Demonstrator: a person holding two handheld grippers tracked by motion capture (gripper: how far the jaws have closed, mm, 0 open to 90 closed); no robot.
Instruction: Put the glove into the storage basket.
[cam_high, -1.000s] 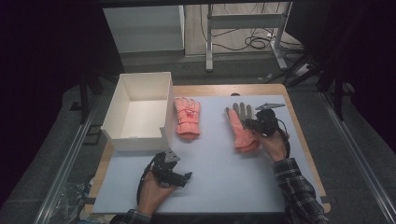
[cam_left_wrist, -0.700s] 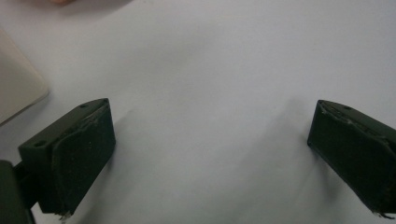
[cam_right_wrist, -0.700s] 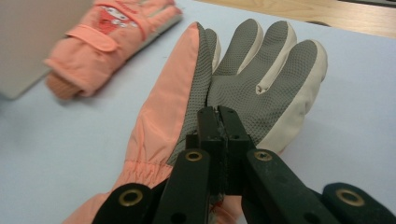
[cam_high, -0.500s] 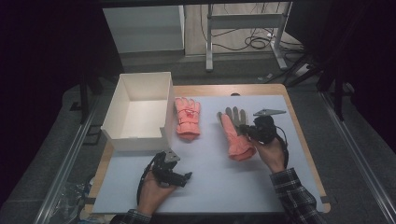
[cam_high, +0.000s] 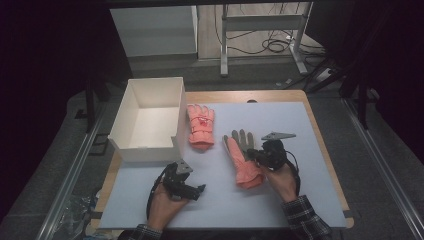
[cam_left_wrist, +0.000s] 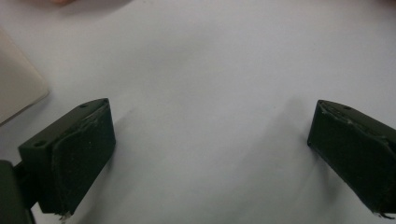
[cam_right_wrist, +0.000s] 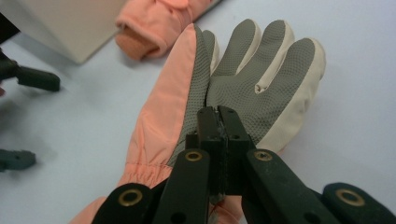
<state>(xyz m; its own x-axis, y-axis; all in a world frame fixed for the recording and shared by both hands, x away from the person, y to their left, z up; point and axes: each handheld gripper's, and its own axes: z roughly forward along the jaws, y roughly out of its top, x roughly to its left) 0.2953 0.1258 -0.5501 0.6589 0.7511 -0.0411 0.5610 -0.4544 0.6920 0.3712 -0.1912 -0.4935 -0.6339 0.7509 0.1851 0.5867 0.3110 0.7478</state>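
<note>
While the left gripper (cam_high: 199, 189) idles low in the frame with its jaws spread wide over bare white mat (cam_high: 300, 125), the right gripper (cam_right_wrist: 218, 122) at centre right has its jaws pinched together on the grey, dimpled palm of the nearer glove (cam_high: 243, 161). That padded winter glove looks light, soft and floppy, so it will likely sag from any hold; the grippy palm or the gathered cuff seems the surest place. Farther up lies the second pink glove (cam_high: 201, 126), just beside the open white box (cam_high: 145, 120) at upper left.
</note>
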